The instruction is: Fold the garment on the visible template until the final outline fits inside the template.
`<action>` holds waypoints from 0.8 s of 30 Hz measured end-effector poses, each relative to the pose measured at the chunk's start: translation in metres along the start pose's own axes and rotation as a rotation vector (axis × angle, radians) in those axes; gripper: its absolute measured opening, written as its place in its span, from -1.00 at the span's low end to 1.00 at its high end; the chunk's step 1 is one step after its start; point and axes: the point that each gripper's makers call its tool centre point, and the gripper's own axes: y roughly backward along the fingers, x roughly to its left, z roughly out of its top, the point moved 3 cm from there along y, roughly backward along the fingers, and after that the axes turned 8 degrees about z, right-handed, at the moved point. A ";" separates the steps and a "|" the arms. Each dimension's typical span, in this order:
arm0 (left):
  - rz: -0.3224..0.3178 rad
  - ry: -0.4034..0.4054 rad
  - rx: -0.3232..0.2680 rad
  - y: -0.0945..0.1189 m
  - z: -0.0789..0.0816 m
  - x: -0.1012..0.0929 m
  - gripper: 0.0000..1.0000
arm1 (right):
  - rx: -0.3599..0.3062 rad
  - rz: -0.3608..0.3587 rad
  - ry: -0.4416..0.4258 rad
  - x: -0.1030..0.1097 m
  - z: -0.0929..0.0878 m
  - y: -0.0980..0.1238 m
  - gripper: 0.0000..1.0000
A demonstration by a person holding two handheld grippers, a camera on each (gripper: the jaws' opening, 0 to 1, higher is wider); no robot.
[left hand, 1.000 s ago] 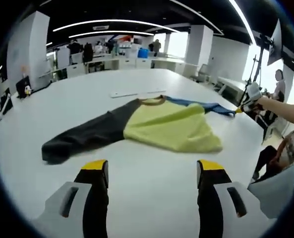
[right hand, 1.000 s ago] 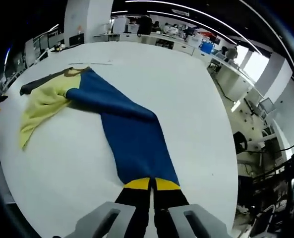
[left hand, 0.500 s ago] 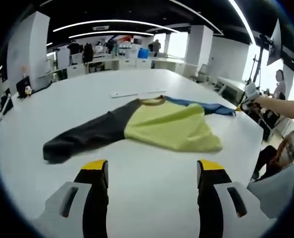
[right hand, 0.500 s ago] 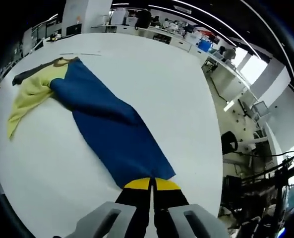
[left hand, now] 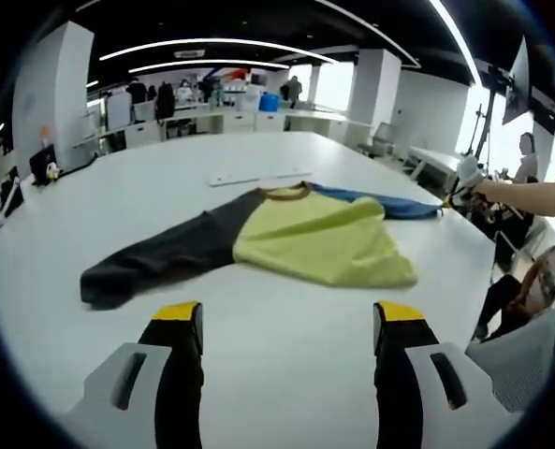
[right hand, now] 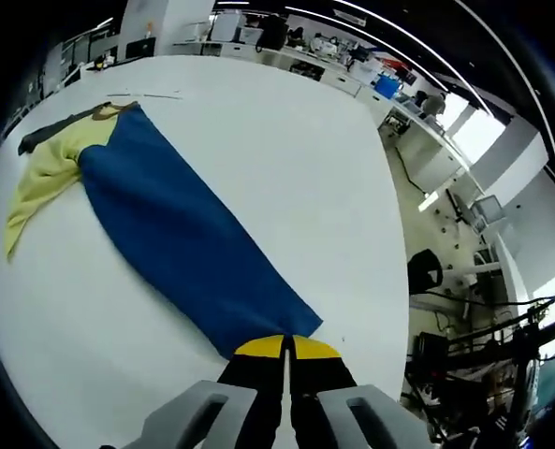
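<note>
A long-sleeved garment lies spread on a white table (left hand: 286, 327). Its body is yellow (left hand: 319, 238), one sleeve is black (left hand: 160, 257) and the other is blue (right hand: 179, 243). My left gripper (left hand: 286, 327) stands open near the table's near edge, short of the garment's hem, with nothing between its jaws. My right gripper (right hand: 284, 348) is shut on the cuff end of the blue sleeve, which stretches flat away from it toward the yellow body (right hand: 43, 178). In the left gripper view the right gripper (left hand: 464, 182) shows at the far right, held by a person's hand.
A thin pale strip (left hand: 258, 176) lies on the table behind the collar. Desks, pillars and people stand in the office beyond. A seated person (left hand: 539, 281) is at the right table edge. Chairs and cables (right hand: 464, 309) sit on the floor past the table edge.
The right gripper has pulled the blue sleeve outward, away from the body, so it lies longer and straighter. The left gripper has stayed put and open.
</note>
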 end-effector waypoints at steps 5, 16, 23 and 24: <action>-0.008 0.002 -0.014 0.002 0.002 -0.001 0.51 | -0.050 0.015 -0.095 0.002 0.000 0.003 -0.78; -0.035 0.015 -0.068 0.007 0.006 -0.004 0.88 | -0.175 0.167 -0.171 0.039 0.024 0.017 0.26; -0.056 0.021 -0.083 0.012 0.005 -0.005 0.98 | -0.188 0.224 -0.129 0.068 0.035 0.024 0.53; -0.059 0.020 -0.079 0.014 0.004 -0.005 0.98 | -0.201 0.238 -0.128 0.074 0.039 0.025 0.55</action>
